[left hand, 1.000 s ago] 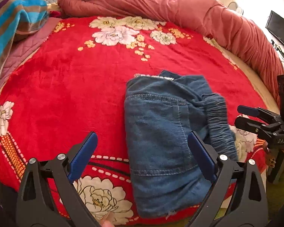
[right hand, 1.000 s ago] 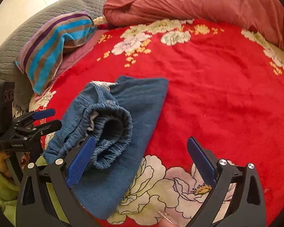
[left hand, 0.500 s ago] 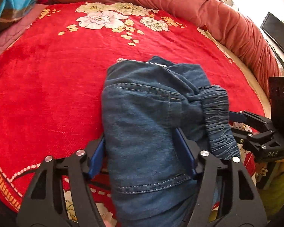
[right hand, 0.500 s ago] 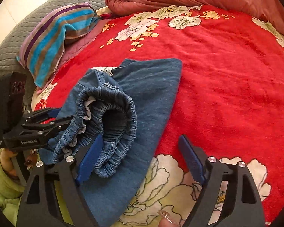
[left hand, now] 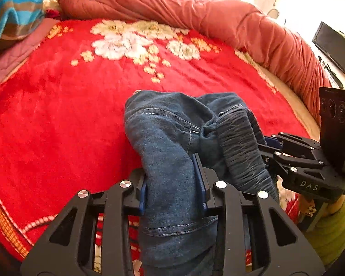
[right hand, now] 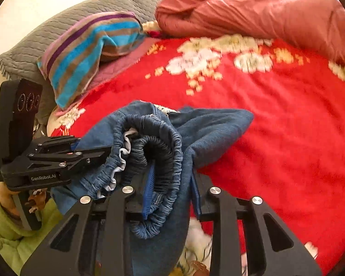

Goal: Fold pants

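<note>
The folded blue denim pants (left hand: 172, 133) lie bunched on the red flowered blanket (left hand: 57, 115). My left gripper (left hand: 172, 181) is closing, and its blue pads press a thick fold of denim at the near edge. In the right wrist view the pants (right hand: 209, 126) show their gathered elastic waistband (right hand: 172, 151). My right gripper (right hand: 172, 188) is also closing, pads pinching that waistband and the layer beside it. Each gripper shows in the other's view: the right gripper (left hand: 271, 147) at the waistband side, the left gripper (right hand: 99, 151) against the denim on the left.
A rolled salmon duvet (left hand: 195, 7) runs along the far and right side of the bed. A striped cloth (right hand: 87, 53) and a grey quilted pillow (right hand: 57, 30) sit at the far left. A dark screen (left hand: 333, 46) stands beyond the bed. A green sleeve (right hand: 2, 225) is at lower left.
Both grippers came in from standing wide open near the pants and closed on them. The denim has bunched up between the pads, and the right one has shifted.
</note>
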Demonstrator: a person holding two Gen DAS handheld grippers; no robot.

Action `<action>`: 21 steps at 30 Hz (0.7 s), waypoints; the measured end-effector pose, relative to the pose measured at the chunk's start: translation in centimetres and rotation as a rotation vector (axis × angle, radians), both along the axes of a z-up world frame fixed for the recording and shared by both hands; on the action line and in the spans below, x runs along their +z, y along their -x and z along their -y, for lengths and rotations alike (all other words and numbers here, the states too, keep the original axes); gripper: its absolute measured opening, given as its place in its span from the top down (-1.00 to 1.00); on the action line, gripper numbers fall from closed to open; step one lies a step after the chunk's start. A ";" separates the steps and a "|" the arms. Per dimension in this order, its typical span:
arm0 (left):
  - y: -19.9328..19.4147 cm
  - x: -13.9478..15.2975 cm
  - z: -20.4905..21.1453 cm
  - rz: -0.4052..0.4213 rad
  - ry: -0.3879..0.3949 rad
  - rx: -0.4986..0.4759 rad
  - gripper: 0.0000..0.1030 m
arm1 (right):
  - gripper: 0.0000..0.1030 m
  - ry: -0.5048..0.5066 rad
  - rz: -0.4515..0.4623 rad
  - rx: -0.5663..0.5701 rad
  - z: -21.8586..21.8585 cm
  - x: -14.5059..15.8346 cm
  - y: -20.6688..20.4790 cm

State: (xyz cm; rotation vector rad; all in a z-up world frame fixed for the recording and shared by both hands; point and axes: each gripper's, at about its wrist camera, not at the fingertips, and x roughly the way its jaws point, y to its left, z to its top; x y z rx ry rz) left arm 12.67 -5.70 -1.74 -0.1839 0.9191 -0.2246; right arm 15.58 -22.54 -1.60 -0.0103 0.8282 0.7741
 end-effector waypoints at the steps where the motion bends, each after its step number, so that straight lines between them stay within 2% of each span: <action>1: -0.2 0.3 -0.2 0.009 0.000 0.010 0.53 | 0.49 0.001 0.019 0.009 -0.4 0.6 -0.4; 7: -2.3 1.8 -1.6 0.046 -0.011 0.054 0.53 | 0.49 0.012 0.111 0.012 -2.2 2.7 -2.6; 14: -4.4 2.8 -2.8 0.081 -0.021 0.078 0.53 | 0.49 0.047 0.152 0.008 -4.1 3.1 -5.2; 21: -6.0 2.2 -3.9 0.073 -0.015 0.098 0.53 | 0.49 0.083 0.170 0.001 -5.1 2.6 -6.5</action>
